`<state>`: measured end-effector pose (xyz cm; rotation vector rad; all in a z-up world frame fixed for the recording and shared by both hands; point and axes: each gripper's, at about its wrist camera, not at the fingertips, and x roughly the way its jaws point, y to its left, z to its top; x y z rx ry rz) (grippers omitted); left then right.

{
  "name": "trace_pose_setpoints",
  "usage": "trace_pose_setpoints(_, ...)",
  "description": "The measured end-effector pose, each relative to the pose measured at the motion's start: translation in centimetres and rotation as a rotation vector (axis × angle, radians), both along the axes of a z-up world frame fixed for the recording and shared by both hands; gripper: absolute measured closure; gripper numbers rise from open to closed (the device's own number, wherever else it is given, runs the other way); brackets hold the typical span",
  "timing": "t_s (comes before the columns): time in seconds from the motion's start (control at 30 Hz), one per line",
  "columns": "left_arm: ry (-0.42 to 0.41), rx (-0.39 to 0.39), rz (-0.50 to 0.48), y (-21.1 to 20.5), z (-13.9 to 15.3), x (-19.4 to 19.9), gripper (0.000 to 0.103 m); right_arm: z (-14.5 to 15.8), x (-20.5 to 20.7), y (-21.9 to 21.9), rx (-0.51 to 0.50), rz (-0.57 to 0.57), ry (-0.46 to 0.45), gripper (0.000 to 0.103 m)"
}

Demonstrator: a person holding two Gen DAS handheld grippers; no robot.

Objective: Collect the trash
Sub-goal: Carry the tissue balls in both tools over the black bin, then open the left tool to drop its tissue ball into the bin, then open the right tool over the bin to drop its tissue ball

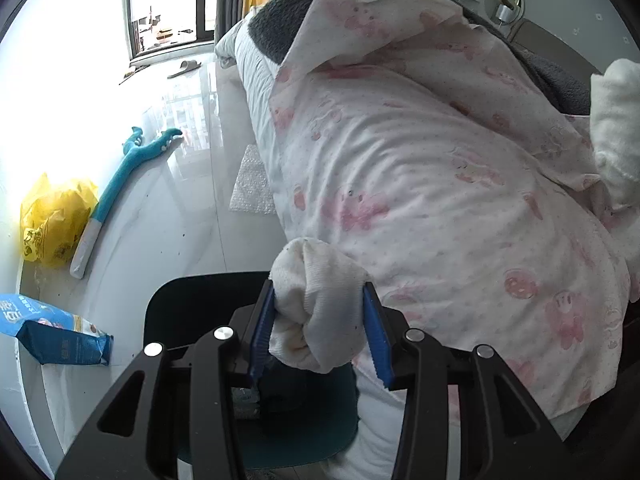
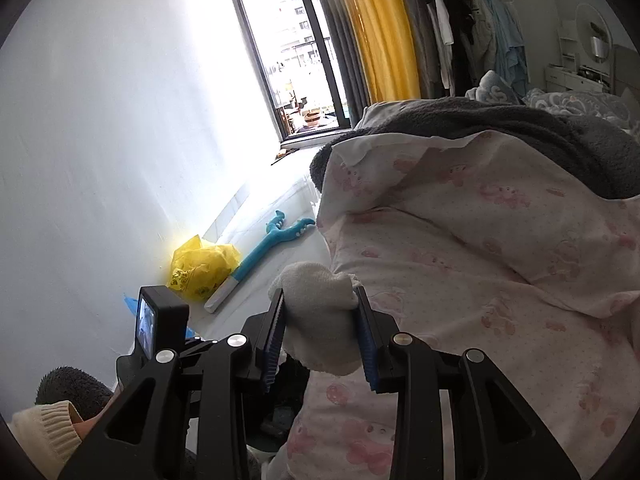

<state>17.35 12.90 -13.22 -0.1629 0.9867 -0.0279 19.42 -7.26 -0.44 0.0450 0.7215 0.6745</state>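
Both grippers clamped on soft, light cloth: left gripper [image 1: 324, 320] squeezes a stained sock [image 1: 316, 300], right gripper [image 2: 320, 330] another sock [image 2: 316, 292]. Mid-bundle grip suits them.

Left hand-held gripper [image 1: 320, 320] clamps white sock [image 1: 316, 300] beside pink quilt [image 1: 440, 160].

A home bedroom: a bed with a pink-printed quilt [image 1: 420, 168] and grey blanket [image 2: 500, 128], clothes on a rack [image 2: 460, 32], a yellow curtain [image 2: 380, 32] beside the window [image 2: 296, 52], and a slipper [image 1: 185, 67] on the tiled floor [image 1: 168, 216].
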Motion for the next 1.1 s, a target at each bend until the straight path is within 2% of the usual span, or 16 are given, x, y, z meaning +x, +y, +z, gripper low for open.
trace_pose_setpoints(0.4,0.187,-0.010,0.064,4.6,-5.1,-1.8,0.055,-1.8,-0.9,6.4,-0.044,0.087,0.053,0.069)
trace_pose_setpoints(0.67,0.295,-0.042,0.080,7.1,-7.3,-3.3,0.042,-3.4,-1.3,10.1,-0.087,0.131,0.094,0.069)
trace_pose_setpoints(0.8,0.282,-0.064,0.101,8.7,-7.1,-4.4,0.025,-4.8,-1.0,11.9,-0.106,0.143,0.131,0.069)
trace_pose_setpoints(0.93,0.240,-0.047,0.129,10.3,-6.0,-5.5,0.017,-6.5,-0.9,14.0,-0.143,0.159,0.170,0.069)
trace_pose_setpoints(1.1,0.176,-0.011,0.156,11.9,-4.4,-6.6,0.013,-8.9,-0.8,16.1,-0.192,0.178,0.217,0.069)
